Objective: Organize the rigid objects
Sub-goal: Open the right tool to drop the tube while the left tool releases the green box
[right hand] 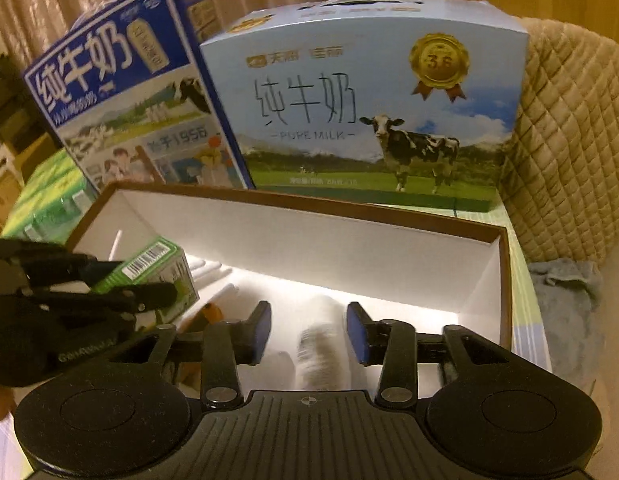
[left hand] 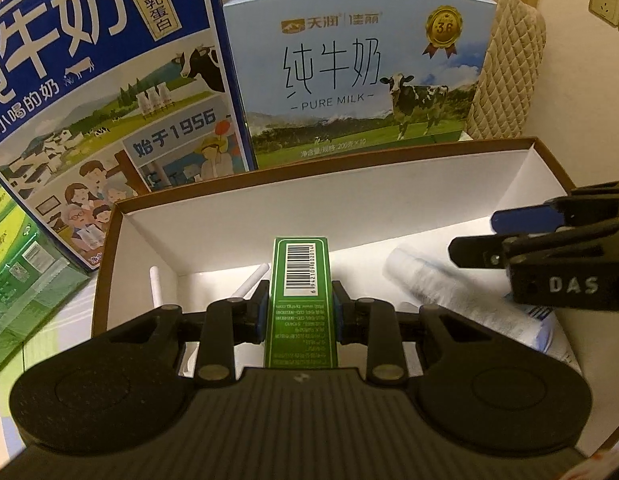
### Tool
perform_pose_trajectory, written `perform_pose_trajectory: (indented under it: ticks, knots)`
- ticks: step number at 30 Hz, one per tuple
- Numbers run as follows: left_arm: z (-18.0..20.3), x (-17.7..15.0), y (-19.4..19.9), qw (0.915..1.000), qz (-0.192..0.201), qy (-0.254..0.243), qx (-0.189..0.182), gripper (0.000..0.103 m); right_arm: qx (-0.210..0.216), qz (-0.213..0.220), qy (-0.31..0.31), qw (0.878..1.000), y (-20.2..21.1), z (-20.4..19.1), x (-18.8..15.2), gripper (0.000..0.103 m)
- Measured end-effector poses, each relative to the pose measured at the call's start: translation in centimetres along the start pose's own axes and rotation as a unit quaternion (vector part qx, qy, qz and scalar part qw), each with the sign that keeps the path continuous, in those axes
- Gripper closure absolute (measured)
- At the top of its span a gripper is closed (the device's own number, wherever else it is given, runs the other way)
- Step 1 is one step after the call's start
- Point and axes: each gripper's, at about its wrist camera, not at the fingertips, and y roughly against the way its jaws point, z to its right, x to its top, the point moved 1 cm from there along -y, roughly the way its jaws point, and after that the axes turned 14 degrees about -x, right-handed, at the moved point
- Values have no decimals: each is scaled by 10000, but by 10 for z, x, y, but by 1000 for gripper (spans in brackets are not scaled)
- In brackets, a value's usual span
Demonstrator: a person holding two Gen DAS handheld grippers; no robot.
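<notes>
Carton: green carton [left hand: 300, 300] sits clamped between the pads of the left claw [left hand: 299, 312], barcode end pointing away from the wrist, held over the left part of the open box [left hand: 337, 200].
Long axis: it runs straight ahead along the fingers, toward the box's far wall.
Right claw: right claw [right hand: 307, 334] hangs over the box with its pads apart; nothing is gripped.
Bottle: white bottle [right hand: 321, 344] lies in the box directly under and between the right pads, long axis roughly along the fingers; its cap end is nearer the wrist, judging from the left view.
Nearer arm: left for the carton, right for the bottle.
Likely next: carton goes down in the left part of the box, I judge.
Hard to read: bottle is motion-blurred in both views; box floor under the carton is hidden; white sticks [left hand: 251, 282] and an orange item [right hand: 211, 312] are only partly visible.
Backdrop: two milk cases [left hand: 357, 72] stand behind the box.
</notes>
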Motion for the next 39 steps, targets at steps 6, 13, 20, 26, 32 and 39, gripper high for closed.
perform_pose_trajectory:
  ticks: [6, 13, 20, 26, 32, 39]
  knots:
    - [-2, -2, -7, 10000, -31, 17, 10, 77, -71, 1, -23, 10000, 3, 6, 0, 56]
    - [-3, -4, -13, 10000, -46, 17, 1, 77, -121, -85, -51, 9999, 1, 10, -5, 55]
    - [-6, 0, -7, 9999, 94, 9, 135, 56, -217, -45, 101, 9997, 4, 5, -7, 55]
    - [-12, -1, 4, 9998, 122, 108, 127, 53, -303, 17, 188, 9994, 11, 2, -8, 44]
    - [-15, -5, 19, 9997, 160, 200, 55, 52, -376, 92, 192, 9991, 21, 1, -11, 34]
    - [-15, -12, 43, 9995, 203, 235, -14, 51, -355, 108, 75, 9993, 41, 3, -18, 31]
